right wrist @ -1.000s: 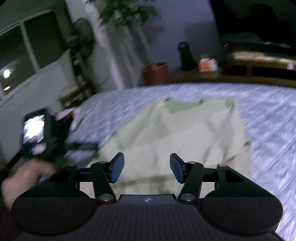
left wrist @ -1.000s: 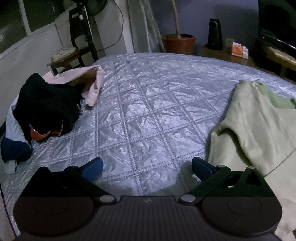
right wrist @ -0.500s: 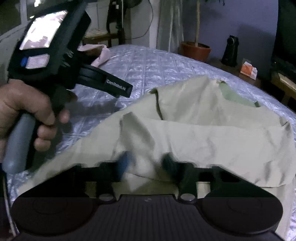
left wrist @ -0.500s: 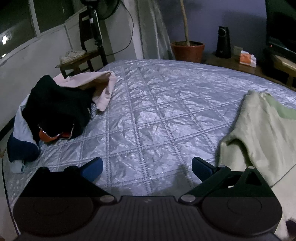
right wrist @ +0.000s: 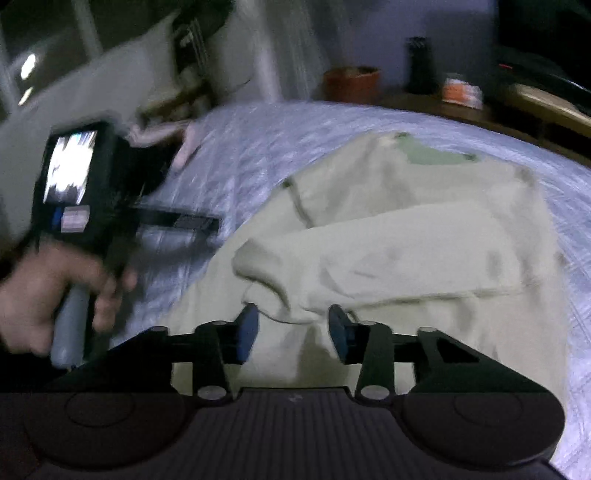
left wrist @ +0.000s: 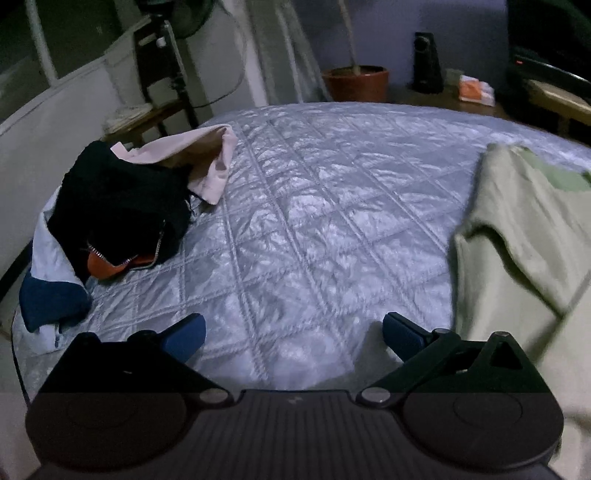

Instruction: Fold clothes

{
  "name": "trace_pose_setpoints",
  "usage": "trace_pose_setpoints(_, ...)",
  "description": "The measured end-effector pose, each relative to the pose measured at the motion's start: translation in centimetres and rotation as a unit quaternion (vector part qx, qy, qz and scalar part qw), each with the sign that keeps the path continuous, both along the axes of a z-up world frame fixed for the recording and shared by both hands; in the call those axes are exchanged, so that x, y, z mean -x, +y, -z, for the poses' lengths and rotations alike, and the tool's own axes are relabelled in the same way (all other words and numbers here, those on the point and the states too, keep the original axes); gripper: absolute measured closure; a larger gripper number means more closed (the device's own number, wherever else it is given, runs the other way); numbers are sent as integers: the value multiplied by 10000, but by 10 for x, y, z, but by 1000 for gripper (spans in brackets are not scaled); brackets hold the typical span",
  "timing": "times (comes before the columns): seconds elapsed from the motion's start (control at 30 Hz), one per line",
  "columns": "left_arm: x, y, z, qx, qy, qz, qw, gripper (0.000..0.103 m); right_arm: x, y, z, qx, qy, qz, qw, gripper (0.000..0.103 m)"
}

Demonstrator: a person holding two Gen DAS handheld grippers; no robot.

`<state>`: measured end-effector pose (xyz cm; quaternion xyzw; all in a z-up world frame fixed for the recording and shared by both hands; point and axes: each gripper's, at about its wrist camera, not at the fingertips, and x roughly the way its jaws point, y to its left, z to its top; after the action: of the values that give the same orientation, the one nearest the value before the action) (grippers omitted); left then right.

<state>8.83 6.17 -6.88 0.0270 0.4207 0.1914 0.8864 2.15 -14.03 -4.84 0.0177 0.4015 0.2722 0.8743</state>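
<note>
Each claw has a black ribbed housing with two round covers, black linkage arms on silver pivot screws, and blue finger pads. Left claw [left wrist: 293,334]; right claw [right wrist: 291,328]. The left unit [right wrist: 79,192] carries a lit rear screen, a white label and a grey handle.

Glossy quilted bedspread [left wrist: 314,221], matt cloth shirt [right wrist: 406,251]

We are in a dim home bedroom: a bed [left wrist: 314,206] under a shiny quilted cover fills the middle, clothes heaped at its nine o'clock edge [left wrist: 110,206], a potted plant [left wrist: 356,83] at twelve o'clock, a standing fan [left wrist: 173,33] at eleven, a window [left wrist: 33,55] at ten
</note>
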Motion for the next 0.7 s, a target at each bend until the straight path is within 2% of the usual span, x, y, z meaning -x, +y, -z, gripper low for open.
trace_pose_setpoints(0.1,15,0,-2,113,201,259,9994,1,19,-25,-5,-191,96,659,9976,33)
trace_pose_setpoints(0.23,35,2,-3,363,530,457,9969,1,43,-67,-11,-746,379,1574,9840,34)
trace_pose_setpoints(0.33,48,6,-2,642,713,514,9941,1,58,-86,-14,-757,360,1940,9774,33)
trace_pose_setpoints(0.43,58,7,-6,726,722,481,9936,2,69,-100,-18,-833,358,2145,9725,33)
trace_pose_setpoints(0.53,63,7,-18,755,351,403,9957,2,58,-107,-26,-845,382,2267,9695,33)
trace_pose_setpoints(0.63,60,4,-24,375,41,293,9989,2,22,-96,-51,-817,145,2058,9751,33)
trace_pose_setpoints(0.7,57,5,-24,229,-51,181,9996,2,-13,-68,-81,-680,-305,1692,9828,33)
